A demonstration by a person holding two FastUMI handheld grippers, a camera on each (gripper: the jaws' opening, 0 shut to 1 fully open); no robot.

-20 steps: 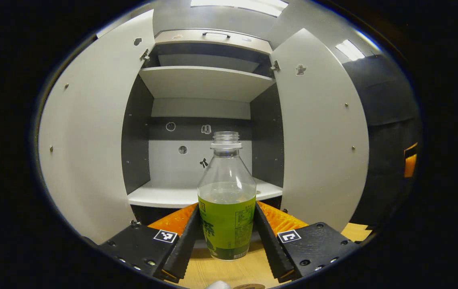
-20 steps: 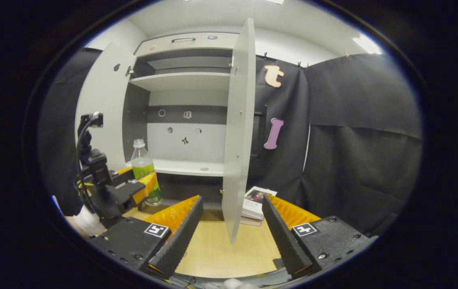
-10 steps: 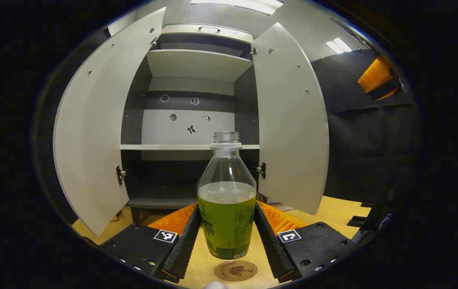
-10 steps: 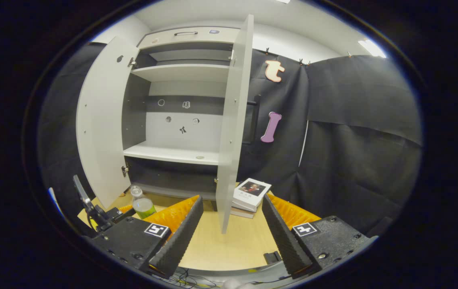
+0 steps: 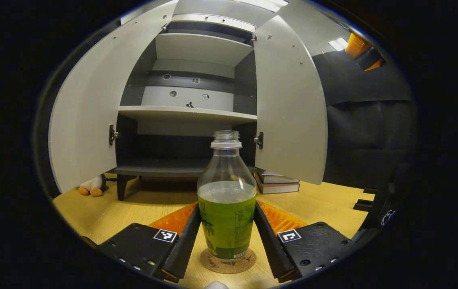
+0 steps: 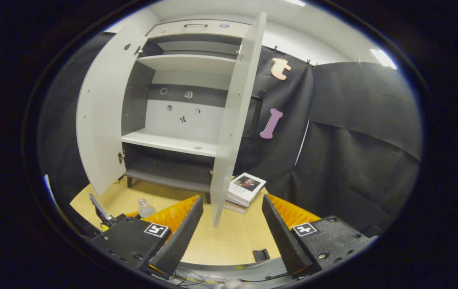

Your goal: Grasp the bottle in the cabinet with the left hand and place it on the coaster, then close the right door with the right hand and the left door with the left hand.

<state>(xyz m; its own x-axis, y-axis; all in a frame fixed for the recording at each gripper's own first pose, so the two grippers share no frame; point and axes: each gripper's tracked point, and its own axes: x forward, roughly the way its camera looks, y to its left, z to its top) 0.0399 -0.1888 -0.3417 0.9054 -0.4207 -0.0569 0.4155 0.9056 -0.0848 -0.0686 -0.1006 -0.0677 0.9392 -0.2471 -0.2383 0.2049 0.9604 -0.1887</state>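
While the bottle is pinched over the coaster, the scene runs as follows, largest thing first.

Cabinet [image 6: 180, 100]: stands at the back of the bench with both doors swung wide; its shelves look bare.

Bench [image 5: 140, 208]: pale wood, carrying the cabinet, a stack of books [image 6: 245, 188] near the right door and a small soft toy [image 5: 90, 185] by the cabinet's left foot.

Right door [image 6: 235, 120]: seen edge-on in the right gripper view, straight ahead of that gripper and above it, its lower corner hanging between the two fingers as seen from there.

Left door [image 5: 88, 116]: open toward the left of the left gripper view.

Right gripper [image 6: 232, 224]: fingers spread wide, holding nothing, well apart from the door it must push.

Left gripper [image 5: 227, 230]: fingers pressed on either side of the bottle's label.

Bottle [image 5: 227, 200]: upright, long axis vertical, no cap, green drink filling the lower half; it is out of the cabinet.

Coaster [image 5: 227, 260]: round cork disc directly under the bottle; the base appears to sit on it or just above it, I cannot tell which.

Deciding relation: bottle centred over coaster, so the likely next need is a straight release, fingers parting sideways without tipping it.

Nearer hand for the doors: right gripper to the right door, by my reading.
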